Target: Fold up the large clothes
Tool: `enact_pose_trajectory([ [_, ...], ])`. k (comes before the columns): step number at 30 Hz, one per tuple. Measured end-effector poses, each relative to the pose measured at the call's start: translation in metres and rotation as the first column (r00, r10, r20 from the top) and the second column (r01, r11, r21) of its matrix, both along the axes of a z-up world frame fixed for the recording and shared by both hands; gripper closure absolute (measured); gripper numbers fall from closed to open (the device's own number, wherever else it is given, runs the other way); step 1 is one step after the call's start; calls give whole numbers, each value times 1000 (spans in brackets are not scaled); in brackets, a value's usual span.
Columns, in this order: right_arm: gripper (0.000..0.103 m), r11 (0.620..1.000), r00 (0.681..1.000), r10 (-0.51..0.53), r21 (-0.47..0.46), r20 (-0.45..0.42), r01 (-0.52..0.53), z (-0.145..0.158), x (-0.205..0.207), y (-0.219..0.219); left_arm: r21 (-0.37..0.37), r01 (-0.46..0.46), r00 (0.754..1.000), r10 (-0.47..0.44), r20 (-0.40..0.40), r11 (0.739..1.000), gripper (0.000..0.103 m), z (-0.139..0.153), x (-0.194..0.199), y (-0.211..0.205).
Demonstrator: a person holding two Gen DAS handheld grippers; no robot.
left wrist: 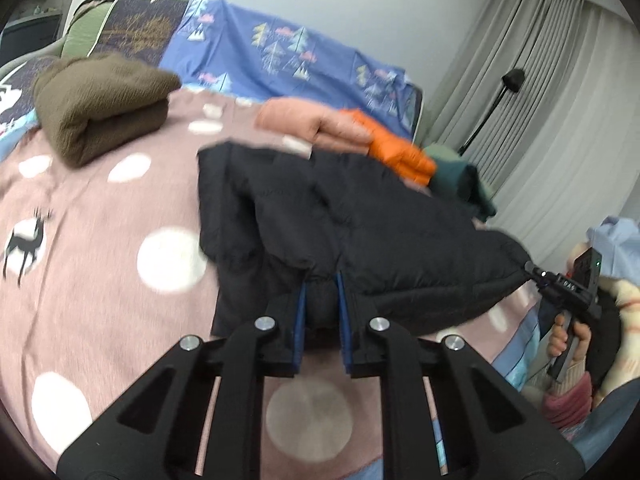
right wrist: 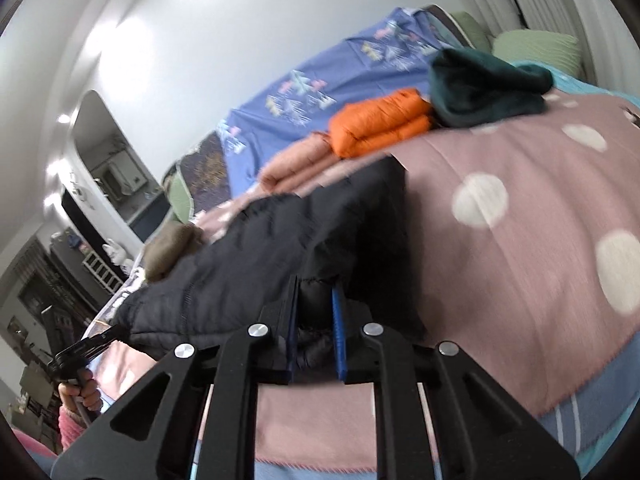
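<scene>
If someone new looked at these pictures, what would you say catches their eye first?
The black puffer jacket dominates the middle of the pink spotted blanket, its near hem pinched by the left gripper and the right gripper. Behind it, a bright orange folded garment stands out by the blue sheet.

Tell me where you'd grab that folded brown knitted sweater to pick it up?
Probably the folded brown knitted sweater's thick rounded fold edge, approached from the near side, hand-held gripper level with the pink spotted blanket. That bulging roll faces the camera and should fit between the fingers.
</scene>
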State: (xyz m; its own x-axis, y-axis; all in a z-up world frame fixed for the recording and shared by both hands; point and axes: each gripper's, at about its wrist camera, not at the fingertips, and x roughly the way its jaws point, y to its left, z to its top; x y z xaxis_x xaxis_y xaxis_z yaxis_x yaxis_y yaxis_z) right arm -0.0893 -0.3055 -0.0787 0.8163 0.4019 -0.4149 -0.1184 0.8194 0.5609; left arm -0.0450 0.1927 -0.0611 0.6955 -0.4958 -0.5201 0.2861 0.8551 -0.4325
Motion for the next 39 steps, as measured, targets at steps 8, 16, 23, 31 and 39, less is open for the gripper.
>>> enact_pose_trajectory([
  [8,89,997,996,2,82,89,-9,46,44,-3,-76,-40,997,45,62,996,89,31,47,2],
  [16,88,984,995,-88,157,53,79,51,108,-17,-48,-90,992,94,80,995,87,48,99,-2],
  [23,66,968,977,-212,140,3,209,49,157,-35,-2,-235,967,234,103,972,54,59,141,13],
  [31,56,955,958,-283,-76,53,286,45,162,-18,57,-365,918,349,189,929,37,61,145,19],
  [39,49,927,994,-111,-361,-12,99,18,186,56,274,-106,992,85,89,956,34,22,166,-60],
])
